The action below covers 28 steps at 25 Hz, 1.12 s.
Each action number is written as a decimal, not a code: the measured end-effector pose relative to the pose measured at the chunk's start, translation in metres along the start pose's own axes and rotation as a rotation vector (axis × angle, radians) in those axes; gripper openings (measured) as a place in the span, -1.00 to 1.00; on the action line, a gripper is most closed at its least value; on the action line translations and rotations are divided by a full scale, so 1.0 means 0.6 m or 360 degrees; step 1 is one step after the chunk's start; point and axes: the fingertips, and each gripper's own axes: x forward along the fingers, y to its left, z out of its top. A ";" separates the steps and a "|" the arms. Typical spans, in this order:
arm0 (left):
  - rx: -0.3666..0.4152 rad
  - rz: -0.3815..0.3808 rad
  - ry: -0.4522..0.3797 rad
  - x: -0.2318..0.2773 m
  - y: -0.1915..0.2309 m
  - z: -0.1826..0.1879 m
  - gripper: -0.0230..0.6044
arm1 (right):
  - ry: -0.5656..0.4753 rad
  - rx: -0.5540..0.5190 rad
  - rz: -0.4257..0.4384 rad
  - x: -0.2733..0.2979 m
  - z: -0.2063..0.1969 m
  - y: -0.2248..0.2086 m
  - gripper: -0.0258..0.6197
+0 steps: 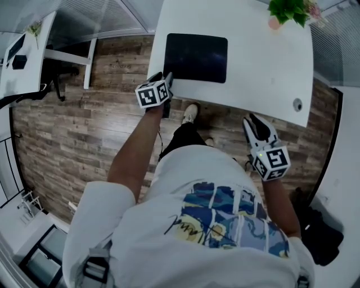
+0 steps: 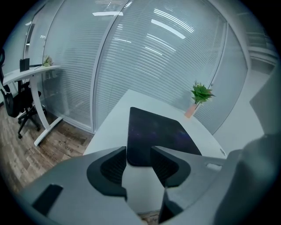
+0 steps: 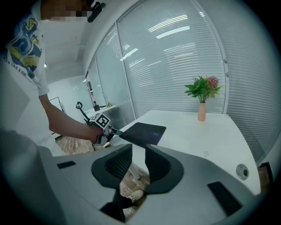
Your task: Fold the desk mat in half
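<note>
A dark rectangular desk mat (image 1: 196, 57) lies flat on the white table (image 1: 264, 62), toward its near left part. My left gripper (image 1: 167, 80) is at the mat's near left corner with its jaws open. In the left gripper view the mat's (image 2: 158, 132) corner shows just beyond the gap of the left gripper (image 2: 139, 154), and the pads do not press on it. My right gripper (image 1: 251, 121) hangs off the table's near edge, over the floor, open and empty. From the right gripper view (image 3: 139, 156) the mat (image 3: 142, 132) sits well ahead to the left.
A green plant in a pink vase (image 1: 287, 11) stands at the table's far right. A round cable hole (image 1: 297, 104) sits near the right front corner. Glass walls with blinds (image 2: 145, 57) back the table. Another desk (image 1: 25, 50) stands at the left, a dark bag (image 1: 320, 230) on the floor.
</note>
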 end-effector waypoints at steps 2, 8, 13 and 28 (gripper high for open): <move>0.0008 0.0013 0.0015 0.009 0.005 0.003 -0.42 | 0.0005 0.0005 -0.0007 0.008 0.004 -0.006 -0.63; 0.0104 0.0095 0.0077 0.017 0.010 -0.002 -0.43 | 0.0011 0.0034 -0.0021 0.017 0.005 -0.010 -0.64; 0.0148 0.0176 0.0096 0.017 0.019 -0.004 -0.55 | 0.0005 0.0051 -0.0026 0.020 0.007 -0.011 -0.65; 0.0150 0.0171 0.0098 0.018 0.012 -0.008 -0.71 | 0.0015 0.0078 -0.0070 0.003 -0.008 -0.027 -0.68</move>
